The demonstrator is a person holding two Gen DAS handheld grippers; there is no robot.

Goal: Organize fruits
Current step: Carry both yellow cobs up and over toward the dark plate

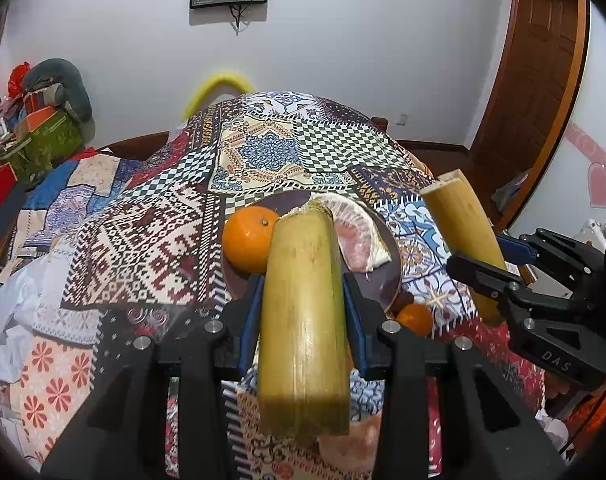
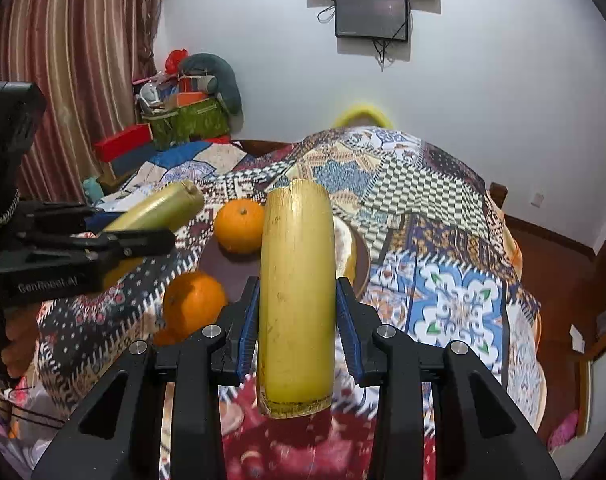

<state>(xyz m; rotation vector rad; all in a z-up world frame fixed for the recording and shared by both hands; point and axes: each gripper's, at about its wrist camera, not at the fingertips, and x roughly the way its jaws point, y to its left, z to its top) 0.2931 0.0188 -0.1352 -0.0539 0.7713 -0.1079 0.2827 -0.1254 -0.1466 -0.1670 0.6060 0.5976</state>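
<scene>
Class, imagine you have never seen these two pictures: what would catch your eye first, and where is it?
First, two yellow-green sugarcane pieces, one clamped in the left gripper and one in the right gripper, both held above the patchwork tablecloth. Just beyond them sits a dark plate carrying a bright orange and a pink pomelo wedge. A second orange lies on the cloth beside the plate.
</scene>
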